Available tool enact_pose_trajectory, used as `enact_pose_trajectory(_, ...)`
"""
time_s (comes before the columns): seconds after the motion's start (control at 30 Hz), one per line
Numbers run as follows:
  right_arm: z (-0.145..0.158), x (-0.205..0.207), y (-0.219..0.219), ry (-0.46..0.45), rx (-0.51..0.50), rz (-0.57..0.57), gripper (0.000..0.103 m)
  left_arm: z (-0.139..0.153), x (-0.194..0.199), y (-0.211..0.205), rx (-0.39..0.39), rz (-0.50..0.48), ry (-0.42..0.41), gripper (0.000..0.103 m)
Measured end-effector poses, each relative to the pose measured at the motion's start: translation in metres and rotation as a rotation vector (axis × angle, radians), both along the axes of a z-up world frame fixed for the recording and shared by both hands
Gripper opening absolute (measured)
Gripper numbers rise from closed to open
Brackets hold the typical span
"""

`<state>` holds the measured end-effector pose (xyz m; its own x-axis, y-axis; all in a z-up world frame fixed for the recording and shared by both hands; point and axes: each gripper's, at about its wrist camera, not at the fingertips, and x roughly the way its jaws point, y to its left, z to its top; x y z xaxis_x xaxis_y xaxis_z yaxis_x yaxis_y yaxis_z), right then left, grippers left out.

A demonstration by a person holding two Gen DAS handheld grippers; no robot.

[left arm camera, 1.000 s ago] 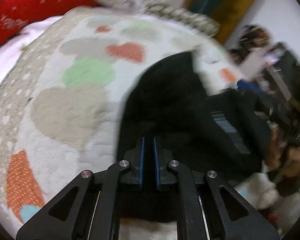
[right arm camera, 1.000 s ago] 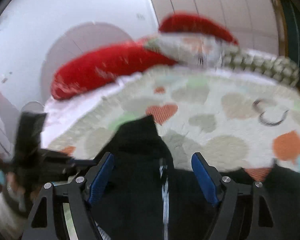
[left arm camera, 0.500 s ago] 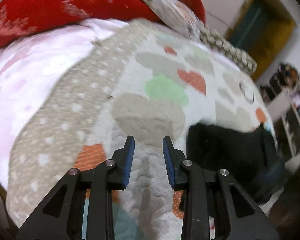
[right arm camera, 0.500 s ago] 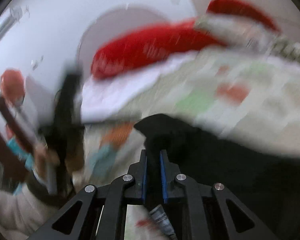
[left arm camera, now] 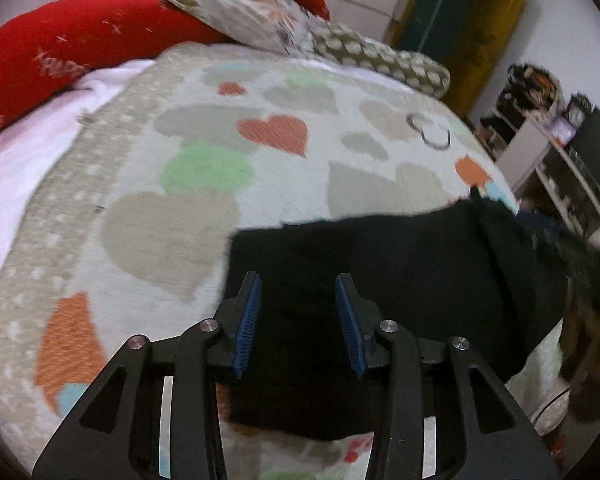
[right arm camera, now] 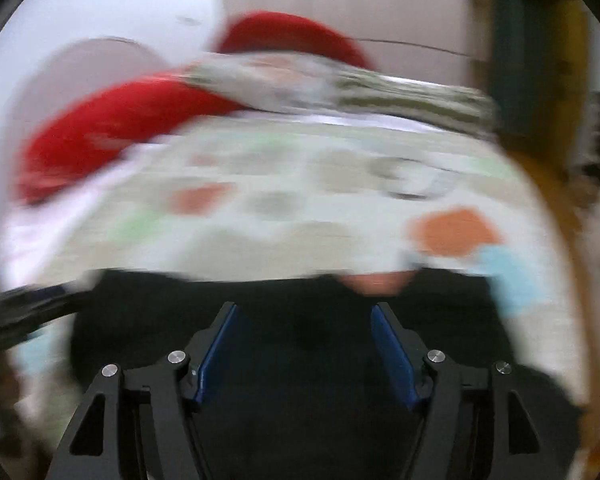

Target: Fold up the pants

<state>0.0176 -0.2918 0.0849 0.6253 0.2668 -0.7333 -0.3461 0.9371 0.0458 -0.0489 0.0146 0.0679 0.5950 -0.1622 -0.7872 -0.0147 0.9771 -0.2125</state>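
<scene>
Both jaws stand wide with nothing between the pads; half a second ago the right gripper point(right arm camera: 303, 350) was pinched on black cloth and the left gripper point(left arm camera: 297, 320) was narrower, over bare blanket. Now each hangs over the black pants point(left arm camera: 380, 280), folded flat on the heart-print blanket point(left arm camera: 204, 168). Only the left view, sharp, shows the shelves point(left arm camera: 556, 160) (the right view is blurred).

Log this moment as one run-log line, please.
task: fold pants | left gripper: open over black pants | right gripper: open over pants | pants on heart blanket
</scene>
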Motion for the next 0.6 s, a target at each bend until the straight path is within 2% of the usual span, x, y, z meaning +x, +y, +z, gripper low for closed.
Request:
enact_pose_trajectory(0.03,-0.008,0.014,-0.012,0.024,-0.037,-0.058,0.066,-0.007,0.004,-0.005,-0.003,-0.008,0.018,0.038)
enact_pose_trajectory(0.07,-0.021,0.032,-0.022,0.081,-0.033,-0.106,0.066,-0.012,0.007,-0.009,0.0,-0.01,0.03,0.038)
enact_pose_trajectory(0.13,-0.043,0.06,-0.026,0.181,0.022,-0.114,0.065,-0.017,0.009,-0.014,0.027,-0.002,0.03,0.038)
enact_pose_trajectory(0.2,-0.06,0.079,-0.027,0.208,-0.014,-0.153,0.05,-0.017,0.011,-0.017,0.04,0.0,0.023,0.038)
enact_pose_trajectory(0.27,-0.053,0.075,-0.034,0.181,0.004,-0.177,0.021,-0.016,0.012,-0.017,0.037,0.0,0.028,0.038)
enact_pose_trajectory(0.3,-0.047,0.073,-0.041,0.184,0.039,-0.167,0.011,-0.015,0.012,-0.017,0.035,-0.002,0.028,0.038)
enact_pose_trajectory(0.33,-0.036,0.063,-0.055,0.179,0.118,-0.151,0.007,-0.015,0.011,-0.016,0.035,-0.004,0.03,0.038)
enact_pose_trajectory(0.37,-0.025,0.055,-0.062,0.163,0.151,-0.151,0.007,-0.016,0.011,-0.016,0.036,-0.005,0.032,0.038)
enact_pose_trajectory(0.4,-0.007,0.036,-0.08,0.113,0.196,-0.149,0.007,-0.015,0.011,-0.015,0.036,-0.003,0.032,0.038)
enact_pose_trajectory(0.5,0.026,-0.019,-0.124,0.009,0.235,-0.192,0.006,-0.014,0.008,-0.015,0.022,0.003,0.027,0.038)
enact_pose_trajectory(0.6,0.023,-0.065,-0.177,0.005,0.259,-0.298,0.006,-0.012,0.006,-0.018,0.007,0.001,0.024,0.038)
